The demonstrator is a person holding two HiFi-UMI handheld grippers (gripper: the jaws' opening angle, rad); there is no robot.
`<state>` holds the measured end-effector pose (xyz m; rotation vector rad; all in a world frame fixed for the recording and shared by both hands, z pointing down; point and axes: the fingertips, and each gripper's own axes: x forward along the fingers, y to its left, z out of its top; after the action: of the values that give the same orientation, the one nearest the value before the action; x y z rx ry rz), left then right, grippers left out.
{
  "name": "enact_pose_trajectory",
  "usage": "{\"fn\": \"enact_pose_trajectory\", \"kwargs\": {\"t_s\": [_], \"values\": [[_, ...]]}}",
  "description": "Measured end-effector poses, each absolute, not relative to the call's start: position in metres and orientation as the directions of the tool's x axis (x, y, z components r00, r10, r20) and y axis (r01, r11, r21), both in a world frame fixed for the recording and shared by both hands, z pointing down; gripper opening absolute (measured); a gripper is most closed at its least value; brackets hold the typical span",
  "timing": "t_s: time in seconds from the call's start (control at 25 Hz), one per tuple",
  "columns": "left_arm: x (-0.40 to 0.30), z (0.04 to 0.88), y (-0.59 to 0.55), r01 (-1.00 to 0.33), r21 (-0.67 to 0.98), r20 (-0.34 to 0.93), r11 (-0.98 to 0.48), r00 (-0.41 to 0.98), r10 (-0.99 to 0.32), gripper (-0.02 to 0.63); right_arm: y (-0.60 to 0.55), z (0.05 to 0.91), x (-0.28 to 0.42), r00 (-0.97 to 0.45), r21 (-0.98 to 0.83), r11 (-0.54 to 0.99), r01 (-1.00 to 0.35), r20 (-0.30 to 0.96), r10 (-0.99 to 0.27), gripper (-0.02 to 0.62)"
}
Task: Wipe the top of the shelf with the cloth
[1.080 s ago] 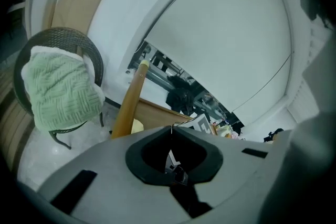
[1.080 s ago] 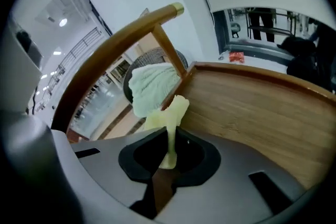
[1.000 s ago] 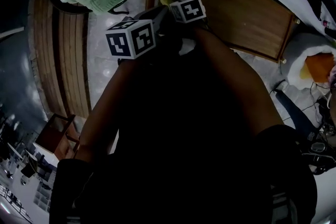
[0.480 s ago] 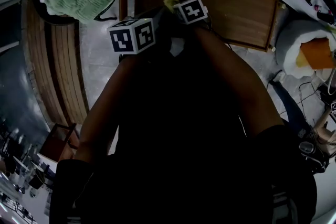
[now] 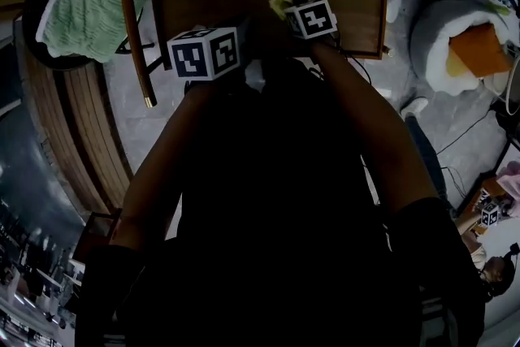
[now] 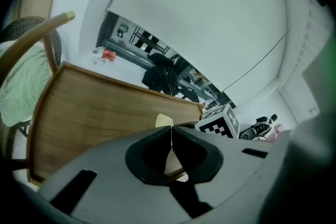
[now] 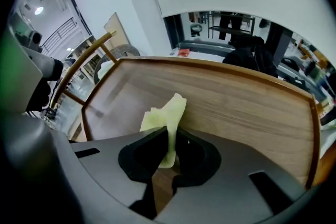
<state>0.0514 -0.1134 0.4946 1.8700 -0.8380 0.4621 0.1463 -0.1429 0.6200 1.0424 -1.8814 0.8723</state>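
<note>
1. Shelf (image 5: 203,0): wood top, flat and bare. It is the biggest thing in view and the ref for all places below.
2. Chair w/ green blanket (image 5: 81,12): off the shelf's left end, apart from it. A wood rail (image 5: 134,28) runs between the two.
3. Left gripper (image 6: 171,136): over the shelf's near edge, left of the cloth. Jaws are fully together, tip to tip, w/ nothing between them, so it is empty. Doesn't look to be touching the top.
4. Right gripper (image 7: 169,136): over the shelf top, just right of the left one. Jaws are pinched nearly closed on the cloth, w/ only the fabric's thickness between them.
5. Cloth (image 7: 167,113): small, pale yellow, over the shelf top about mid-length. One end sticks up past the jaw tips, the other hangs below. Can't tell if it touches the wood.
   - Handling, my read: light, soft and floppy, not fragile. Prob. bunches or drags rather than sliding flat.
   - Grip is at mid-fold, which seems ok. The hanging end needs pressing down onto the top to wipe properly.
   - Thin fabric could slip out if it catches on an edge.
</note>
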Motion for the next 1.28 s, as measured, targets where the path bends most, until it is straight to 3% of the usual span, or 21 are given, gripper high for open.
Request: {"fn": "enact_pose_trajectory", "kwargs": {"t_s": [0.52, 0.92, 1.12, 1.2, 1.28], "values": [[0.147, 0.498, -0.106, -0.679, 0.657, 0.616, -0.329, 0.734, -0.284, 0.015, -0.121, 0.611, 0.315, -0.168, -0.107, 0.172, -0.979, 0.905, -0.392, 0.048], [0.142, 0.494, -0.109, -0.679, 0.657, 0.615, -0.328, 0.734, -0.287, 0.015, -0.107, 0.6, 0.406, 0.091, 0.097, -0.004, -0.995, 0.922, -0.377, 0.048], [0.123, 0.482, -0.117, -0.678, 0.662, 0.6, -0.32, 0.735, -0.318, 0.015, -0.103, 0.595, 0.416, 0.178, 0.154, -0.097, -0.983, 0.921, -0.347, 0.046], [0.106, 0.471, -0.119, -0.673, 0.666, 0.583, -0.321, 0.739, -0.338, 0.015, -0.114, 0.585, 0.391, 0.123, 0.092, -0.095, -0.991, 0.91, -0.396, 0.046], [0.083, 0.459, -0.123, -0.672, 0.668, 0.567, -0.319, 0.738, -0.366, 0.015, -0.139, 0.564, 0.338, -0.028, -0.038, -0.01, -0.999, 0.865, -0.501, 0.046]]}}
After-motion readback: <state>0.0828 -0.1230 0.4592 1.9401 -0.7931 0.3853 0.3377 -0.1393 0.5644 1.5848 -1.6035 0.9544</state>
